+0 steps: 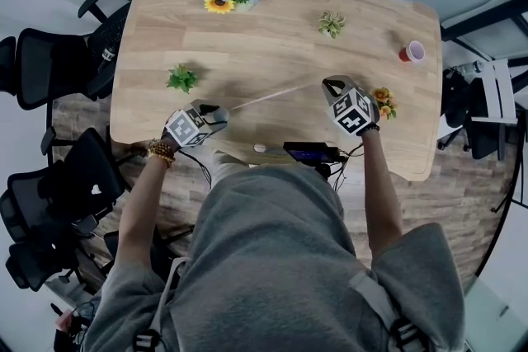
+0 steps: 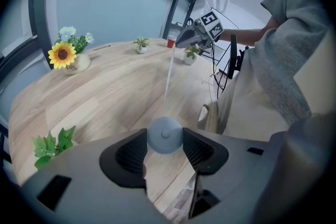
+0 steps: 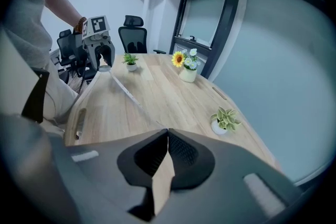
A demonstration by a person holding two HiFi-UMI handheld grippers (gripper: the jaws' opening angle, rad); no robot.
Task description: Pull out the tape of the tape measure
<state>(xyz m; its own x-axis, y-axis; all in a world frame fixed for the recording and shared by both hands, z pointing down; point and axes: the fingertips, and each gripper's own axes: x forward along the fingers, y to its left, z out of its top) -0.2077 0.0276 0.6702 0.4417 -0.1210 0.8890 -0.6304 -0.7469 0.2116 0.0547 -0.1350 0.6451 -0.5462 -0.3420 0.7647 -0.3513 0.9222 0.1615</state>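
So the left gripper (image 1: 219, 116) has the tape measure (image 2: 165, 135) right between its jaw tips. It's a little round pale-blue case, and both pads are pressed against its sides, so that's a solid clamp. The tape (image 1: 276, 96) comes out of the far side of the case and runs as a thin straight line across the wooden table (image 1: 272, 21) to the right gripper (image 1: 332, 86). That one has its jaws squeezed together, and in its own view the tape leads right up to the closed tips, so it's pinching the tape's end. The two grippers sit well apart with the tape stretched between them, both angled down at the table near the person's edge of it. A small green plant (image 1: 181, 79) sits just beyond the left gripper, and a pot of orange flowers (image 1: 384, 104) is right beside the right one, on its outer side.
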